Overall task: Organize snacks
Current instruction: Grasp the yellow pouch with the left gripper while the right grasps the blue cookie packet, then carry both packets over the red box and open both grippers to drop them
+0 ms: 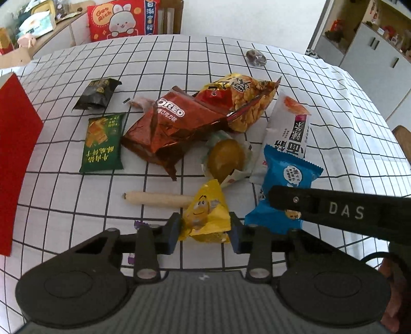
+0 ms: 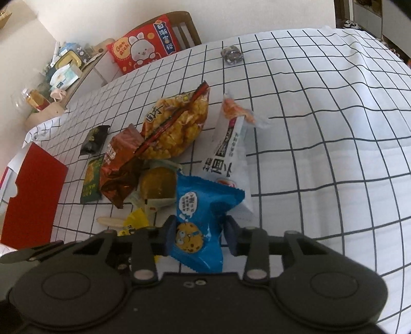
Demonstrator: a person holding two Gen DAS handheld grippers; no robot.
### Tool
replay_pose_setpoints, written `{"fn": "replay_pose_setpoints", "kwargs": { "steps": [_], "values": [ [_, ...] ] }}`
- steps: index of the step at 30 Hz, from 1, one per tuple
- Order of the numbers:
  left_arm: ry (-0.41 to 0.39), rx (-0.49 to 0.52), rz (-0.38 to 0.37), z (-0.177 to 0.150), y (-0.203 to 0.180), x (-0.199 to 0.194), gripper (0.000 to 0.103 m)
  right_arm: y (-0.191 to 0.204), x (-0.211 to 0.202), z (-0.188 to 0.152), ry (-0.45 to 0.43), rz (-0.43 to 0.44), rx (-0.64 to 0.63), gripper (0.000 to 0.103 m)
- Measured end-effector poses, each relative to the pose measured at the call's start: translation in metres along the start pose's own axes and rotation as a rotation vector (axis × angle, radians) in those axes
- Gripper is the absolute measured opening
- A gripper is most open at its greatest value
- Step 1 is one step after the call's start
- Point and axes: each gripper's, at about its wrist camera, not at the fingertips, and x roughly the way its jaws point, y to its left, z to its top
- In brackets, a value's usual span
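Down at the bottom centre of each view, my tools are busy: my left gripper (image 1: 204, 232) pinches the yellow candy packet (image 1: 206, 217), my right gripper (image 2: 197, 236) clamps the blue cookie packet (image 2: 199, 218). Bare grid tablecloth (image 2: 321, 128) fills the right half of the right wrist view, plenty of free room; the red box (image 1: 15, 154) crowds the left edge. Only the left wrist view shows the Oreo bag (image 1: 167, 128) with its logo, the whole pale sausage stick (image 1: 156, 199) and my right tool's arm crossing lower right. Beyond the table's far edge stands a chair with a red rabbit cushion (image 1: 120, 19).
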Motion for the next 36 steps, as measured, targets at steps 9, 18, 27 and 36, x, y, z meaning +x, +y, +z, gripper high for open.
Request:
{"fn": "replay_pose_setpoints", "kwargs": {
  "steps": [9, 18, 27, 36],
  "values": [
    [-0.023, -0.057, 0.007, -0.007, 0.008, -0.015, 0.034, 0.003, -0.012, -0.007, -0.008, -0.006, -0.03, 0.031],
    [-0.05, -0.108, 0.02, -0.017, 0.033, -0.063, 0.034, 0.034, -0.051, -0.013, -0.033, 0.002, -0.097, 0.031],
    [-0.138, -0.181, 0.009, -0.021, 0.086, -0.13, 0.034, 0.098, -0.08, -0.006, -0.061, 0.095, -0.173, 0.031],
    [-0.224, -0.256, 0.054, -0.013, 0.152, -0.178, 0.034, 0.177, -0.076, -0.001, -0.073, 0.172, -0.284, 0.031]
  ]
}}
